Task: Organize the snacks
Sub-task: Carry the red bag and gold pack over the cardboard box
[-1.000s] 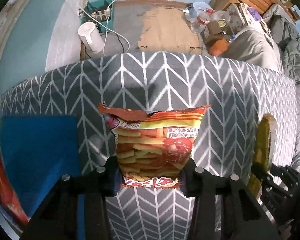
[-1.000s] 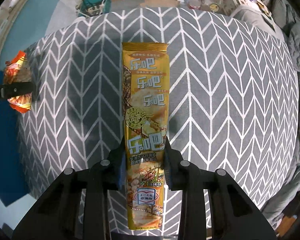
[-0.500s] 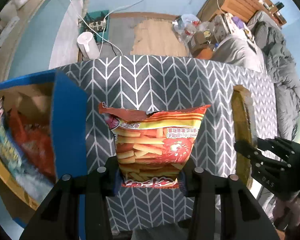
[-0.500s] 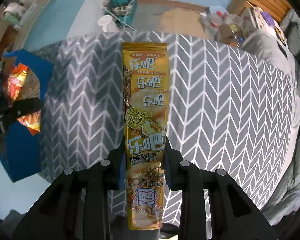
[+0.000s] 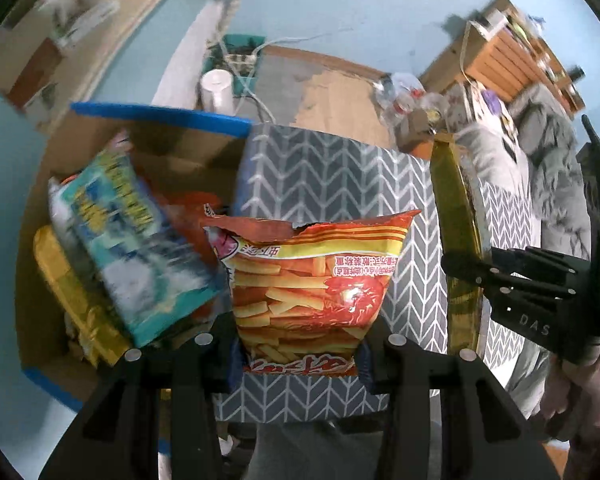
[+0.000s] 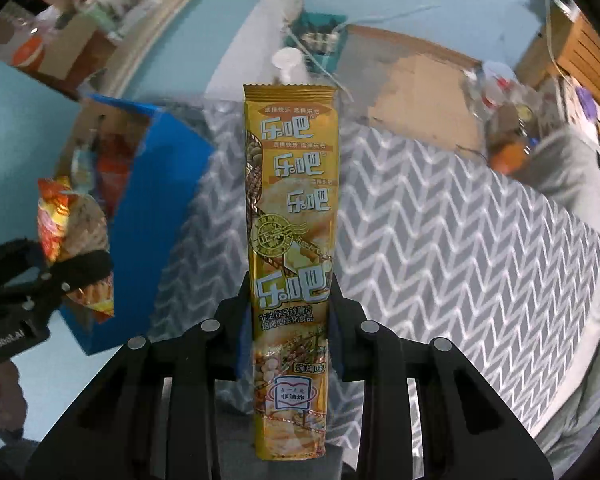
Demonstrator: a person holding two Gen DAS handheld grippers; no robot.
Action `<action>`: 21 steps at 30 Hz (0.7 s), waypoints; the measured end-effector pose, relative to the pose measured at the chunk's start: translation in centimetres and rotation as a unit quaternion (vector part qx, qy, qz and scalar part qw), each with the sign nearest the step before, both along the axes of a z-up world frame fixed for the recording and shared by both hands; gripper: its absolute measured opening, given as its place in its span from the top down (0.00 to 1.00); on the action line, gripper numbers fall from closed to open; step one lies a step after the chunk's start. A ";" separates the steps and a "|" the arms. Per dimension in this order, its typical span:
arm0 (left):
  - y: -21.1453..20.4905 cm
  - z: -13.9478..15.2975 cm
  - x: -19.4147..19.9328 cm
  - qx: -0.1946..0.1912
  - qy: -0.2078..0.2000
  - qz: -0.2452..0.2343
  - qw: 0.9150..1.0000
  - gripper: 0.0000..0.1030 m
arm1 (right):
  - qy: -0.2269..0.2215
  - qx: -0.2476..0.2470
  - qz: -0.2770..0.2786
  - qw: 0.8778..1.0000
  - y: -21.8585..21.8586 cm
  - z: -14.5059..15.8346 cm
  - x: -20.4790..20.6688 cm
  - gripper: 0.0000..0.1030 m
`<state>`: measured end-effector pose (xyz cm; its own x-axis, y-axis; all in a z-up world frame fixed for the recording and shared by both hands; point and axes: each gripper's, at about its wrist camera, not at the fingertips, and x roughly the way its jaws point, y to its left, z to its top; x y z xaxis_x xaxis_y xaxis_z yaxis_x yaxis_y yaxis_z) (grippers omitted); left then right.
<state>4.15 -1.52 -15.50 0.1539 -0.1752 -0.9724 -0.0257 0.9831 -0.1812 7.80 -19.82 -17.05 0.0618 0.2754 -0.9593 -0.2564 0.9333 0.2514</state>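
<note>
Your right gripper (image 6: 290, 328) is closed on a long yellow packet (image 6: 290, 216) with the white characters 乐吧 printed several times, and a small badge reading 非油炸 near its lower end. Your left gripper (image 5: 300, 354) is clamped on the lower end of an orange fries bag (image 5: 306, 280); its text is upside down. Both snacks hang above the chevron-pattern counter (image 6: 440, 240), beside the blue box (image 5: 148, 114) holding more snacks.
</note>
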 end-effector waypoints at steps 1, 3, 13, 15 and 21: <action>0.7 0.1 -0.2 0.000 0.000 0.010 1.000 0.57 | -0.002 0.007 0.009 1.000 1.0 0.3 0.3 0.71; 2.5 0.1 -0.5 0.001 -0.001 0.032 0.999 0.57 | -0.002 0.016 0.020 1.000 2.6 0.4 0.7 0.71; 11.1 -0.3 -2.2 0.016 -0.003 0.129 0.991 0.57 | -0.009 0.059 0.079 0.995 11.2 2.2 2.7 0.71; 12.7 -0.5 -2.6 0.020 -0.003 0.144 0.989 0.57 | -0.011 0.066 0.088 0.994 12.8 2.6 2.9 0.71; 16.5 -1.1 -3.4 0.033 -0.001 0.172 0.984 0.57 | -0.016 0.077 0.126 0.989 18.4 3.1 2.9 0.71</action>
